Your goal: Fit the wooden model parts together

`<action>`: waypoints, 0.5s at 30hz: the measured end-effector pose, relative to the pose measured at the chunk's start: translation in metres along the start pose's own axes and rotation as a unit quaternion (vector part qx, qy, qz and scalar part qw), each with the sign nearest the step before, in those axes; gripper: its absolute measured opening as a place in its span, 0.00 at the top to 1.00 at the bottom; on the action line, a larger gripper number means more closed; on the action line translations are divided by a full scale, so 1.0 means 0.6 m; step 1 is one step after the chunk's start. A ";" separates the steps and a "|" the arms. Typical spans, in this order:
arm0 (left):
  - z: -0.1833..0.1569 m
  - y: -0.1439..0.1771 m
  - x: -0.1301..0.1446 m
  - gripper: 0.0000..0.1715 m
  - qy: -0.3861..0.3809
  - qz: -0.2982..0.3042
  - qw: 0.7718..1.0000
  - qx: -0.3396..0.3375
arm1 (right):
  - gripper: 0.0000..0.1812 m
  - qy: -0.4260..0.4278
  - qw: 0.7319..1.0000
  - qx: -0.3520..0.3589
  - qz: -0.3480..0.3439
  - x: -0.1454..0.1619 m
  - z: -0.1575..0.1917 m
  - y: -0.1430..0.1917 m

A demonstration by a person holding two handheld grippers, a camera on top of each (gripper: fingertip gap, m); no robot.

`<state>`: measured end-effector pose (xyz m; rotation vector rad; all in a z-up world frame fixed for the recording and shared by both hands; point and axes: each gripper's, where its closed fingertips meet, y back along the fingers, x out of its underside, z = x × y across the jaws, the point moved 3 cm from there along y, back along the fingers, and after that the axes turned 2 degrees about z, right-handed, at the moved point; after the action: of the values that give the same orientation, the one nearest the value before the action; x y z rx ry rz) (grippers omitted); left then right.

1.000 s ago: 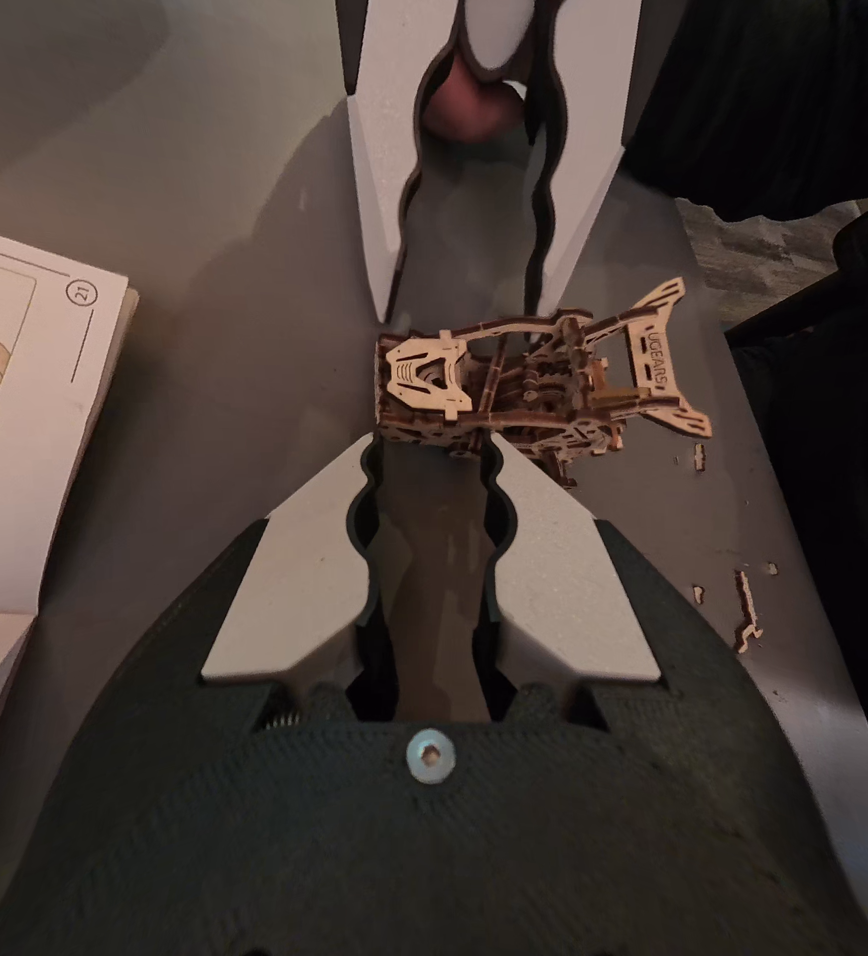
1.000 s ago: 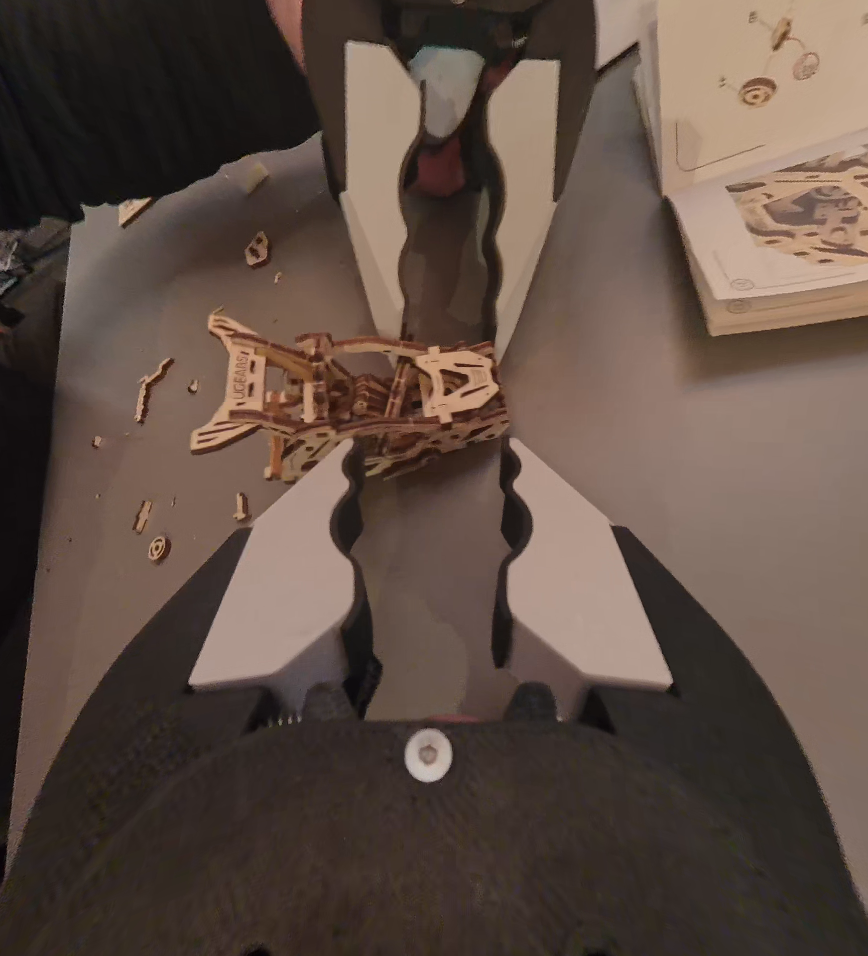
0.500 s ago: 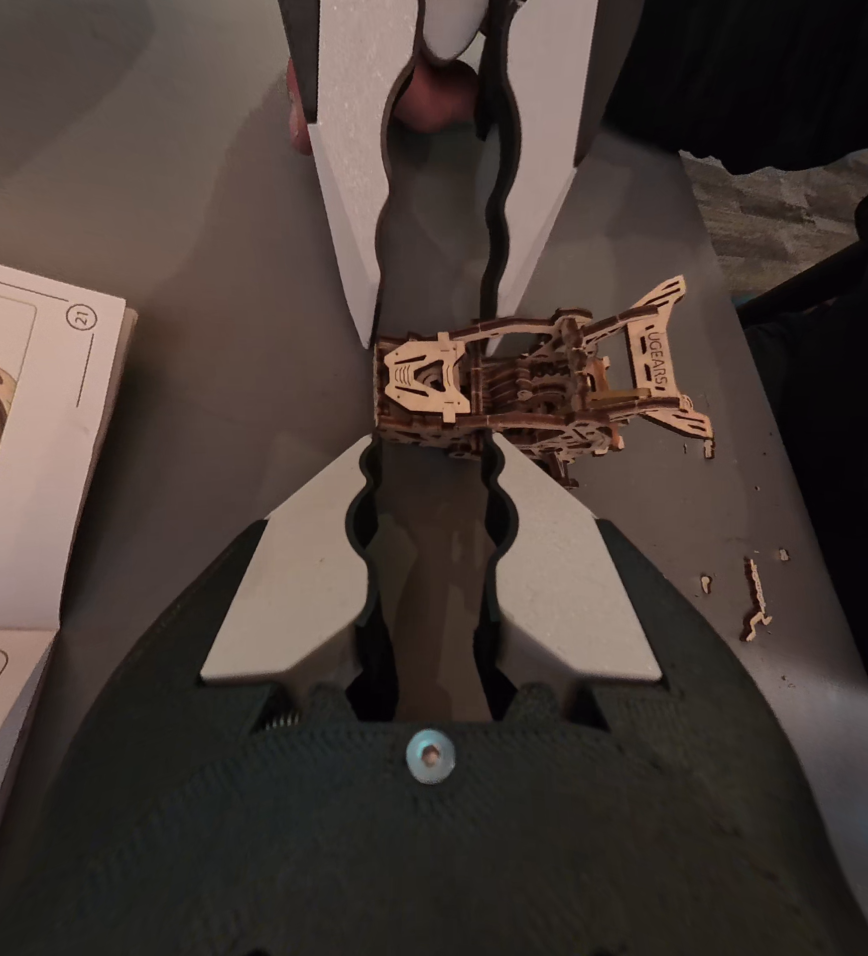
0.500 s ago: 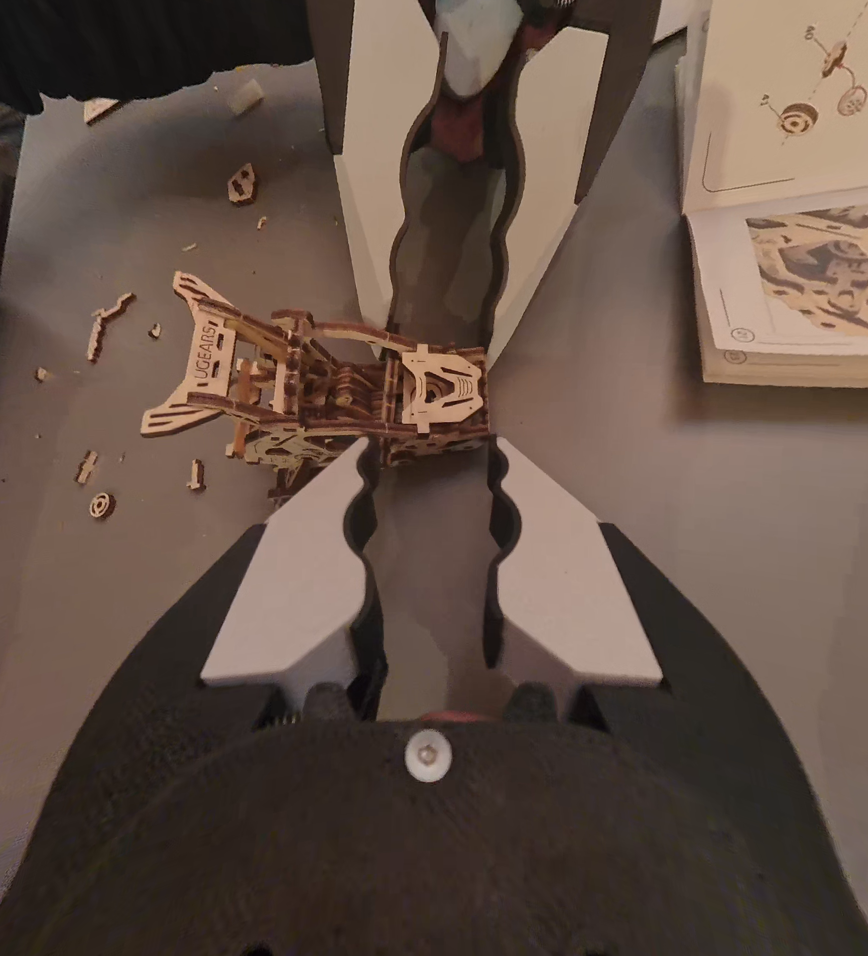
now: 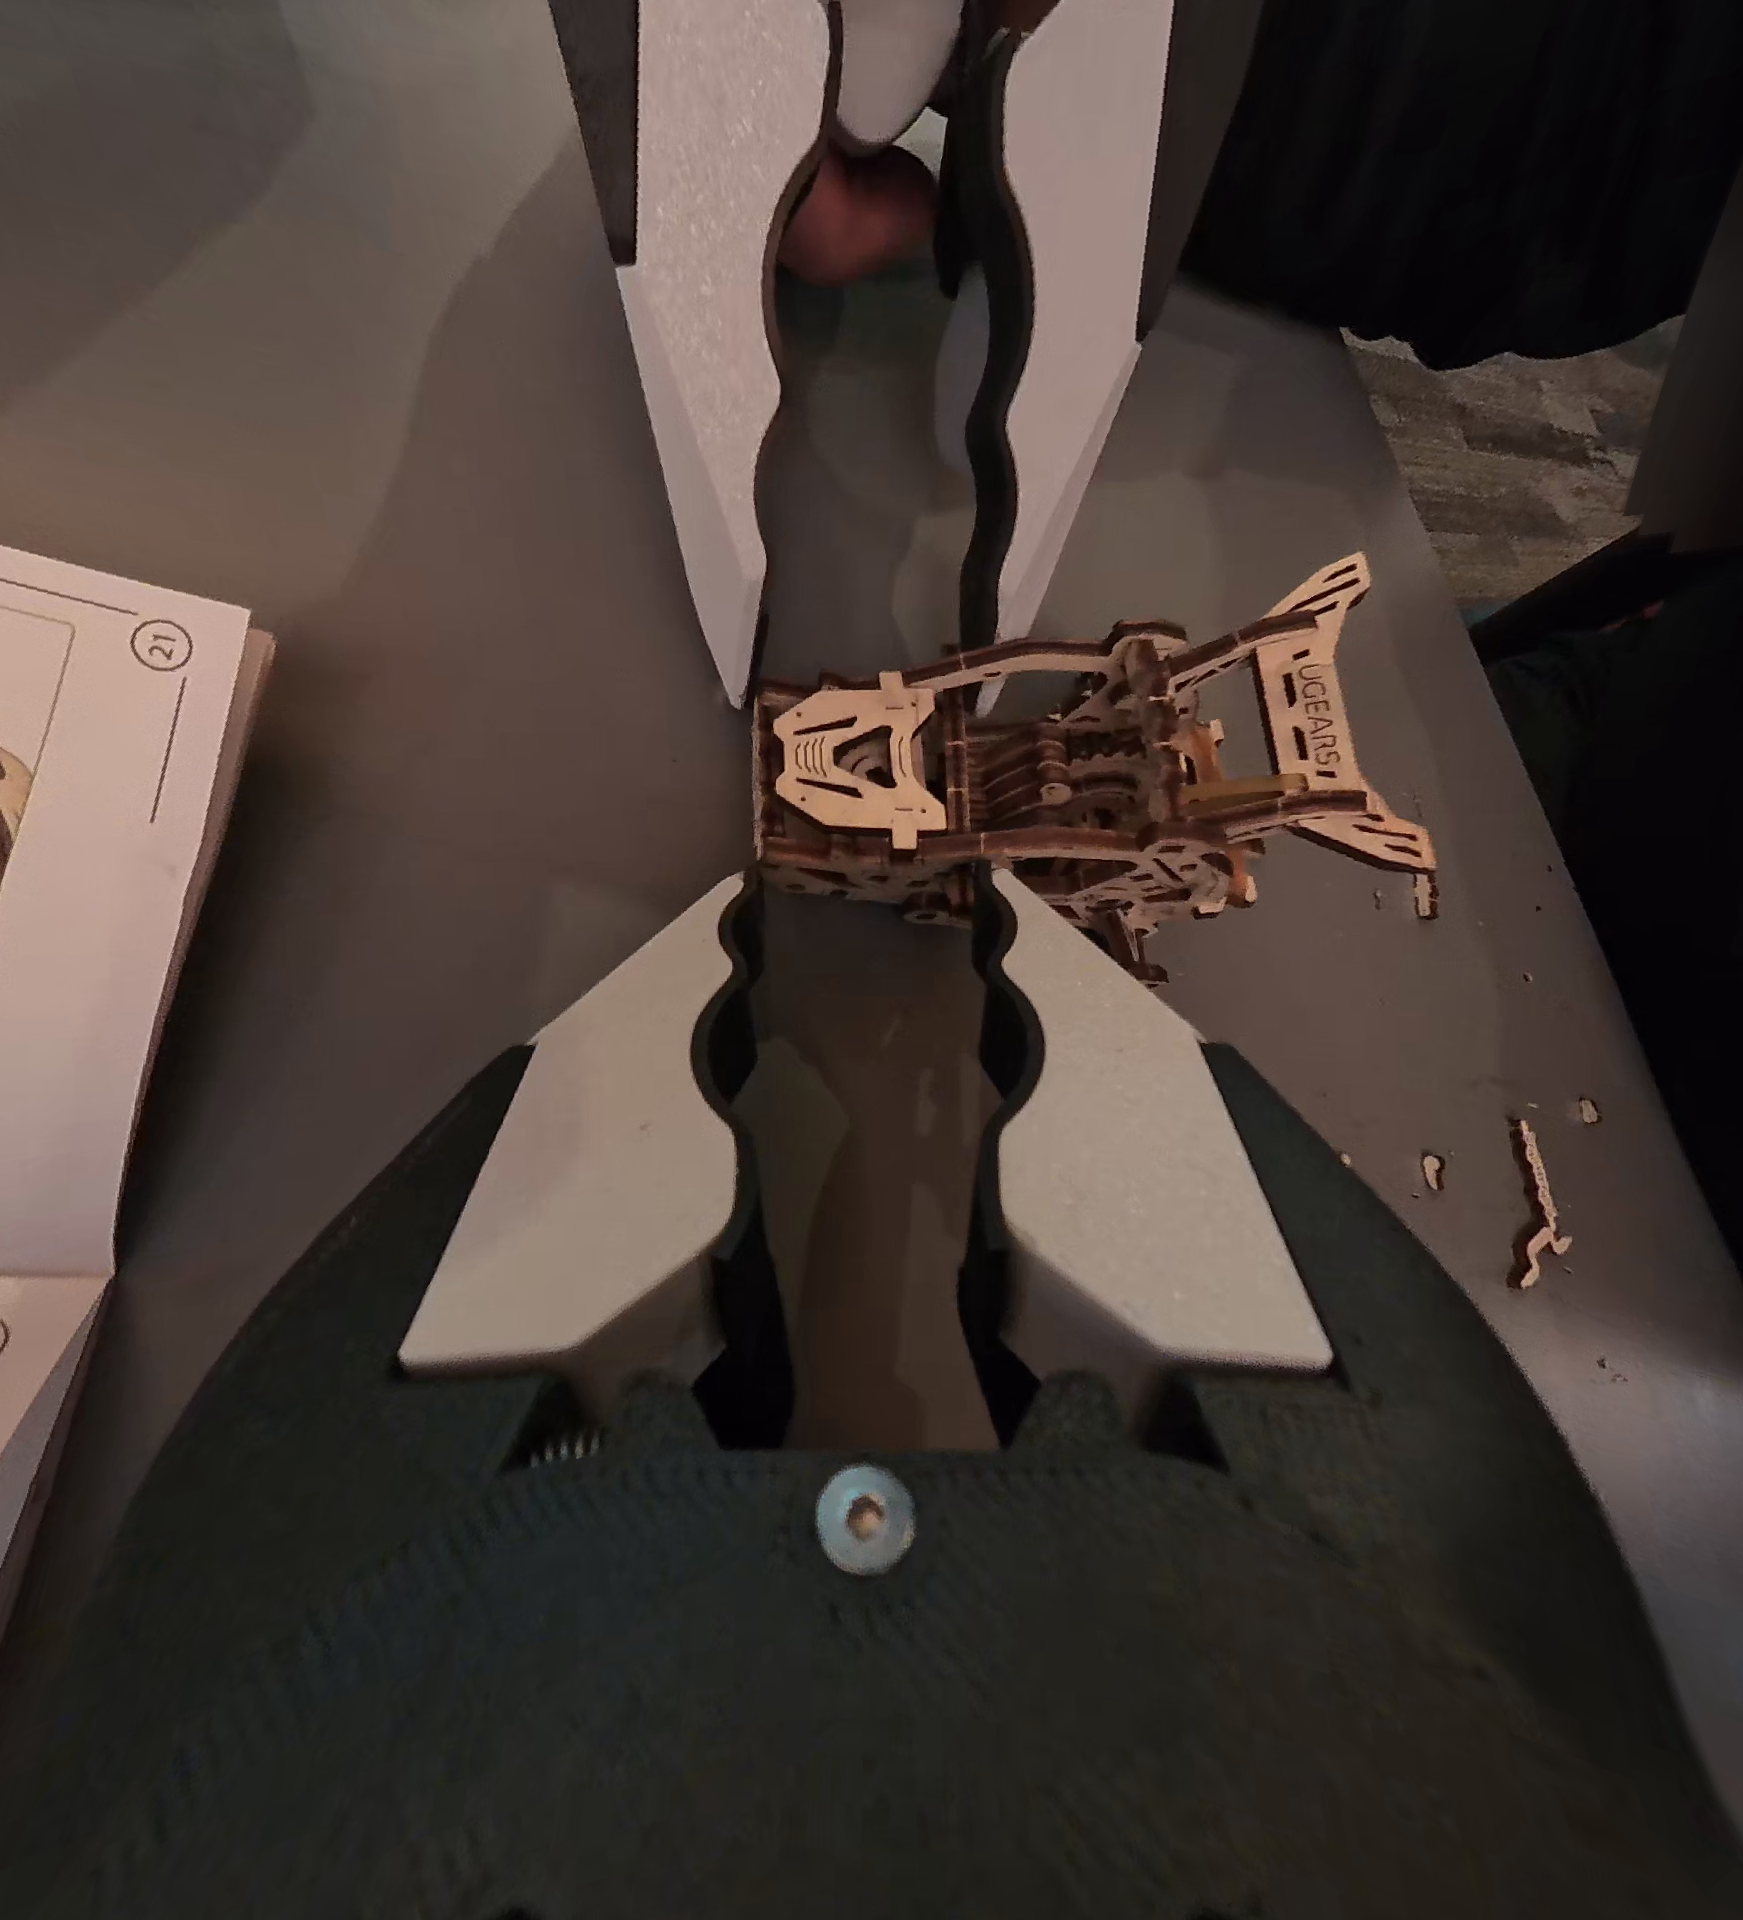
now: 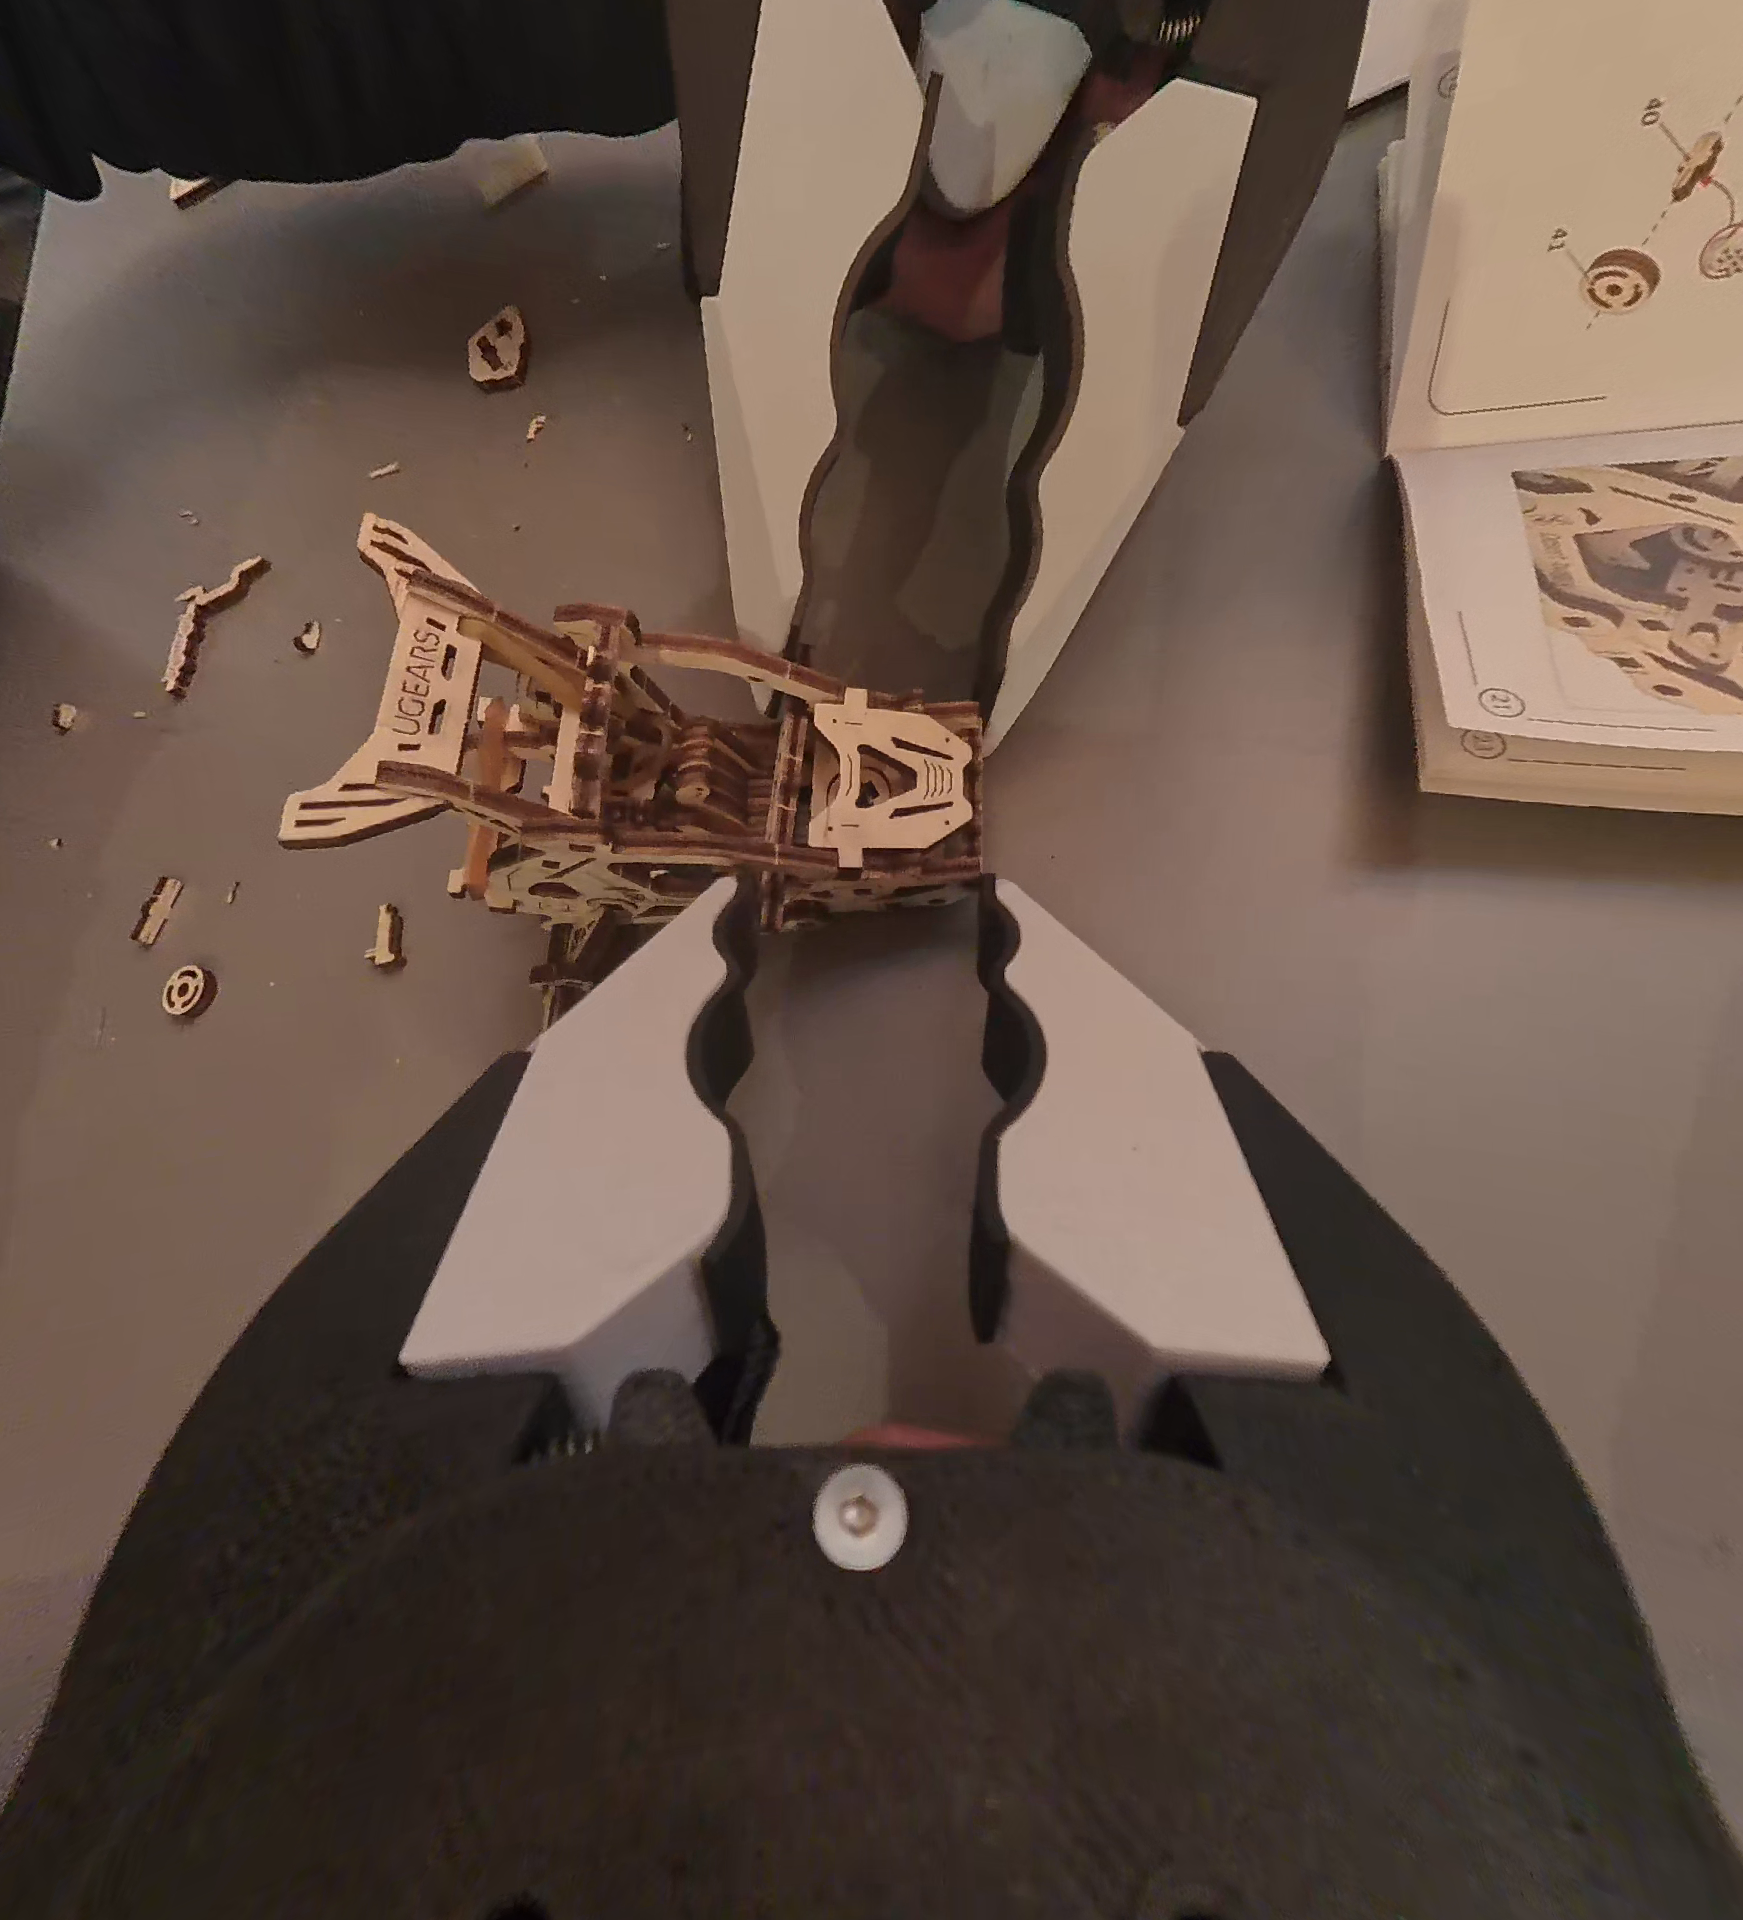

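While both sets of jaws stand spread, the left gripper (image 5: pixel 862 894) and right gripper (image 6: pixel 862 894) face each other across the wooden model (image 5: pixel 1043 769), tips just beside its boxy end. Its long axis runs crosswise between them, neither nearer. No containers show.

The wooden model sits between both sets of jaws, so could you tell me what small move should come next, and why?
Probably close the left gripper gently on the boxy end of the wooden model. Both sets of jaws stand open, flanking that end from opposite sides. The right gripper faces it too, and nothing is held yet, so steadying the model seems needed before adding any loose wooden bits.
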<state>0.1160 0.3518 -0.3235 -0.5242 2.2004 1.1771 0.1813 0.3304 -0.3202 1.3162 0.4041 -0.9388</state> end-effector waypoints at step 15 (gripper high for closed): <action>-0.001 -0.002 0.004 0.79 -0.040 0.000 0.999 -0.035 | 0.78 0.021 1.000 0.010 0.008 0.002 0.002 -0.004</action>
<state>0.1149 0.3505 -0.3252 -0.4978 2.0973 1.2577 0.1798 0.3287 -0.3222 1.3568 0.4166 -0.9044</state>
